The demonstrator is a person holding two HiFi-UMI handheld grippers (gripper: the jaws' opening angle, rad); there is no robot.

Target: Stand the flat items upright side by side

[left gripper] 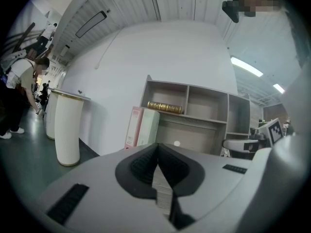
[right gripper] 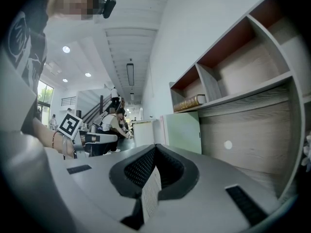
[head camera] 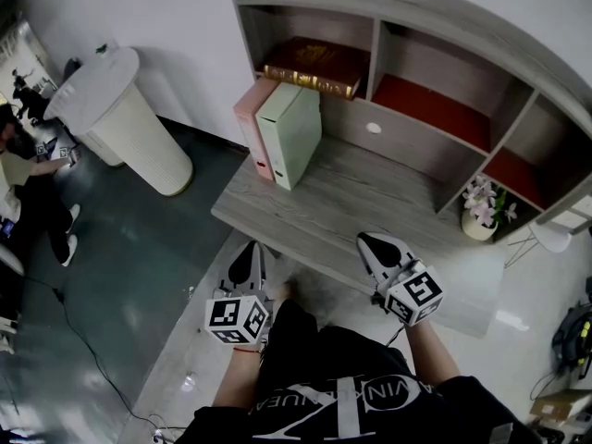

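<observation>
A pink binder (head camera: 252, 123) and a pale green binder (head camera: 291, 132) stand upright side by side at the left end of the grey desk (head camera: 370, 202). A brown book with gold edging (head camera: 314, 67) lies flat in the shelf's upper left compartment above them. My left gripper (head camera: 250, 252) hovers shut and empty just off the desk's front edge. My right gripper (head camera: 370, 242) is over the front edge, also shut and empty. The left gripper view shows both binders (left gripper: 142, 126) and the book (left gripper: 165, 107) beyond the closed left gripper (left gripper: 158, 147). The right gripper (right gripper: 155, 149) faces the green binder (right gripper: 184, 132).
A tall white ribbed cylinder (head camera: 125, 118) stands on the dark floor left of the desk. A small vase of flowers (head camera: 481, 213) sits at the desk's right end. The shelf unit (head camera: 444, 72) has red-lined compartments. A person (head camera: 28, 155) and cables are at far left.
</observation>
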